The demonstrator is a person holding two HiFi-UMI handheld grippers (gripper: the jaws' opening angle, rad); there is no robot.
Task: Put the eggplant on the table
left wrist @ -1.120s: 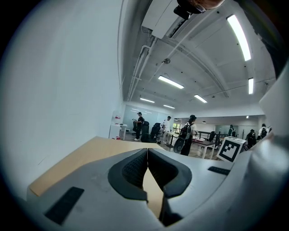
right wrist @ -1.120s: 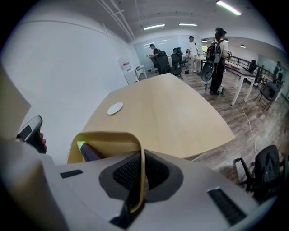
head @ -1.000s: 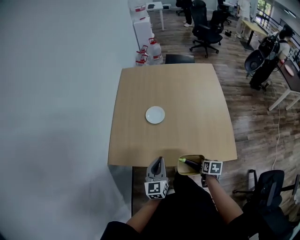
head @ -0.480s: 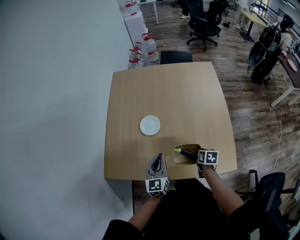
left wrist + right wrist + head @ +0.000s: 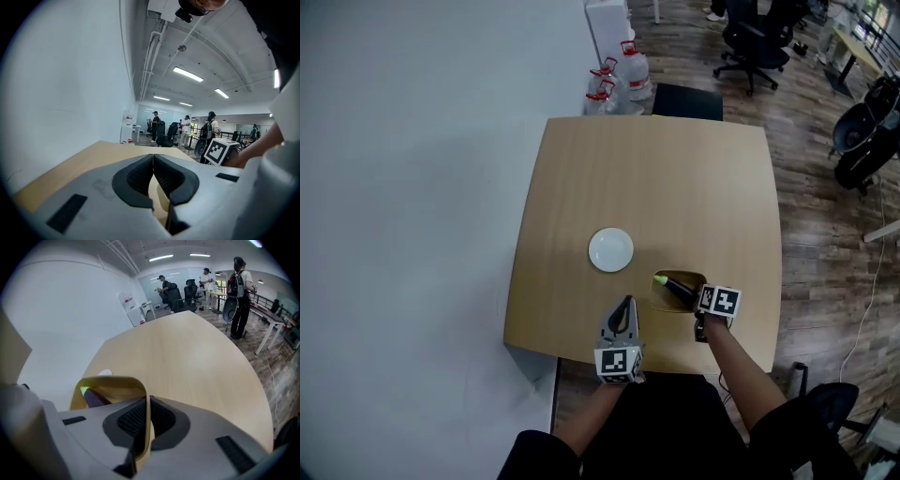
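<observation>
A dark purple eggplant (image 5: 676,286) with a green tip lies in a tan bowl (image 5: 667,298) held above the front right part of the wooden table (image 5: 656,178). My right gripper (image 5: 697,304) is shut on the bowl's near rim. In the right gripper view the thin rim (image 5: 146,401) runs between the pads, and the eggplant (image 5: 93,398) rests at the bowl's left. My left gripper (image 5: 624,309) hangs over the table's front edge, left of the bowl. It is shut with nothing in it (image 5: 153,161).
A small white plate (image 5: 610,250) sits left of the table's middle, just beyond both grippers. A white wall runs along the left. Water bottles (image 5: 619,80) and a dark chair (image 5: 686,101) stand past the far edge. Office chairs and people are farther back.
Both grippers have moved forward from the table's near edge to over its top, the right one carrying the bowl with the eggplant. The plate is closer to them.
</observation>
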